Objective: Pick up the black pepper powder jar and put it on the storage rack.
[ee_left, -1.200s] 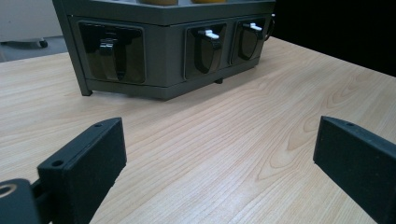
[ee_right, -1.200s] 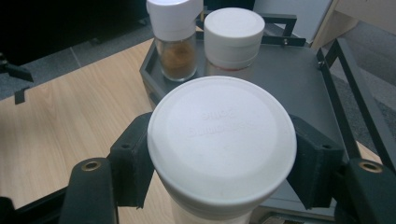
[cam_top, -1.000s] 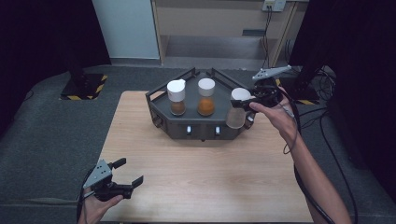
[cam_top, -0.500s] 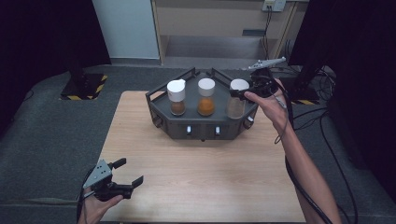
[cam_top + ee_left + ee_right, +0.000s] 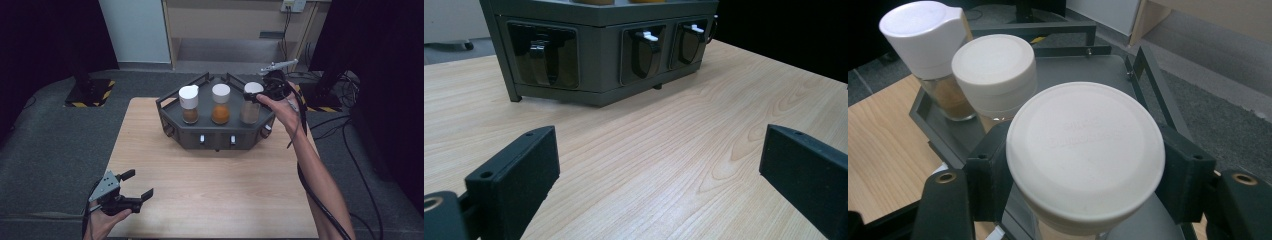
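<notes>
- While my right gripper [image 5: 1083, 200] is clamped on the white cap of the rightmost spice jar [image 5: 250, 105], that jar stands at the right end of the dark grey rack [image 5: 215, 134], at the far side of the wooden table [image 5: 210, 190].
- My left gripper [image 5: 136, 185] rests low at the near left, well apart from the rack, jaws wide apart and empty.
- Since my jaws grip the smooth cap alone, I judge the jar could slip out or tilt.
- Just left of it stands the middle jar [image 5: 994, 70]; a sideways swing could knock it, or the spouted shaker [image 5: 923, 37] beyond.
</notes>
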The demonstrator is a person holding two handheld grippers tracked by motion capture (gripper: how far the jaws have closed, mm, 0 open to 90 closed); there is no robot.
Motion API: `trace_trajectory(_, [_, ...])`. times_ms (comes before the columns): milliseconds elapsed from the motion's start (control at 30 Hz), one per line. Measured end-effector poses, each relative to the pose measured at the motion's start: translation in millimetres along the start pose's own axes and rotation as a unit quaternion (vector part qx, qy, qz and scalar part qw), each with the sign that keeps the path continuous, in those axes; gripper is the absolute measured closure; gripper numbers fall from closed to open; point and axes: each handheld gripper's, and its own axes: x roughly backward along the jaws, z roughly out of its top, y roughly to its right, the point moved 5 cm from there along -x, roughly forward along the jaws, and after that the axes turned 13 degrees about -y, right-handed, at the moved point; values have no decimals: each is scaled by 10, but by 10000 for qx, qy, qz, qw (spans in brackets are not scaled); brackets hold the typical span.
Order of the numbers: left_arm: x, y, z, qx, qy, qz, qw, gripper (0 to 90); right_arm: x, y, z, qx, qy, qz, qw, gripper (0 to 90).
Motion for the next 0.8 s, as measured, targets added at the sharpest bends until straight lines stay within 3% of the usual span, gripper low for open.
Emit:
trace_trajectory(367, [-5,-2,2,-11,-24,-21,10000,21,-164,49,-7,-75,-96,-73,9999,341])
trace_trajectory(800, [-4,1,3,-20,-26,-20,10000,21,-232,54,1,-79,-198,-148,9997,341])
